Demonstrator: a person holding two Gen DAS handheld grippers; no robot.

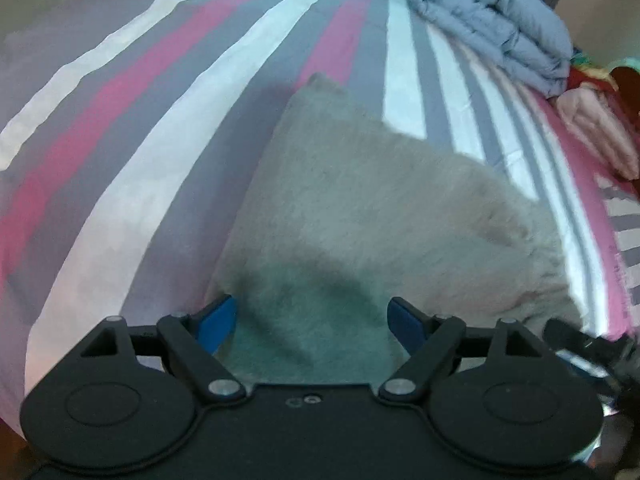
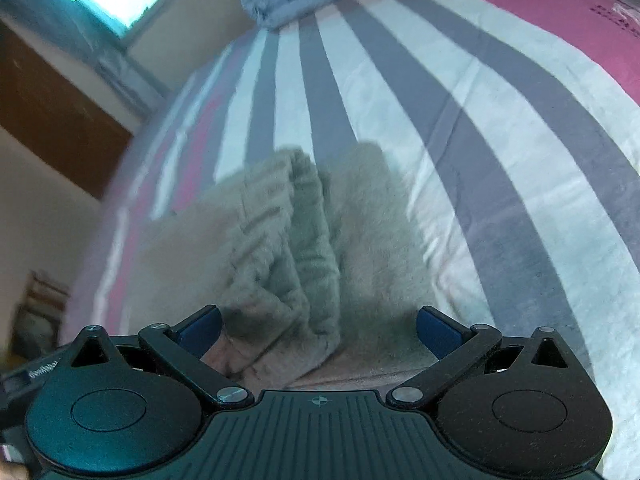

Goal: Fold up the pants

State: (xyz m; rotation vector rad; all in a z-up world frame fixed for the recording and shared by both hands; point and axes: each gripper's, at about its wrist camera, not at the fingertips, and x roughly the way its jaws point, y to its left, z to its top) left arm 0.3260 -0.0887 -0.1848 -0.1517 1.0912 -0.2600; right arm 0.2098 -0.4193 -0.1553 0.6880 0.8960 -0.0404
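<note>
Grey fleece pants (image 1: 360,208) folded on my striped bedsheet (image 1: 160,92); my left gripper (image 1: 312,320) and right gripper (image 2: 318,330) both spread apart, holding nothing.

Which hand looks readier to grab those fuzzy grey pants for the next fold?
Probably the right. The right gripper is open with the bunched, ribbed end of the pants lying between its fingers. The left gripper, also open, faces only flat fleece.
</note>
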